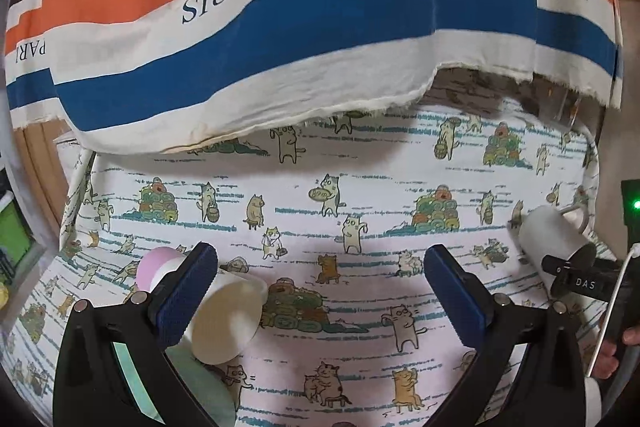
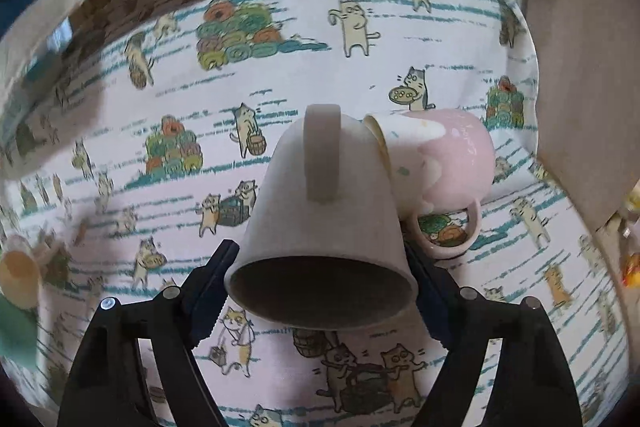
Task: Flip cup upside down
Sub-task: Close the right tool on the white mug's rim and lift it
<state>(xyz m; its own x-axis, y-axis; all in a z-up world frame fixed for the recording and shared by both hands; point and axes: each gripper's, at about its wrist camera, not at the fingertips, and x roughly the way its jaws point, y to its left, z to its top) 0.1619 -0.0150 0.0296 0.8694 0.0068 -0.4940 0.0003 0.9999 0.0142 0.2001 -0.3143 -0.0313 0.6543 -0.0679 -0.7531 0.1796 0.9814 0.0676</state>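
Note:
In the right wrist view my right gripper [image 2: 320, 291] is shut on a white mug [image 2: 320, 227]. The mug is held above the cat-print tablecloth [image 2: 160, 99], its open mouth toward the camera and its handle on top. A pink and white mug [image 2: 444, 163] lies on its side just behind it. In the left wrist view my left gripper [image 1: 320, 279] is open and empty, low over the cloth. The held white mug [image 1: 550, 241] shows at the right with the right gripper on it. The pink and white mug [image 1: 224, 315] lies by the left finger [image 1: 186, 299].
A striped PARIS cloth [image 1: 280, 27] hangs over the table's far edge. A mint green object [image 1: 192, 387] lies under the left finger. A beige wall or board [image 2: 580, 67] stands at the right. A small cup [image 2: 20, 279] sits at the far left.

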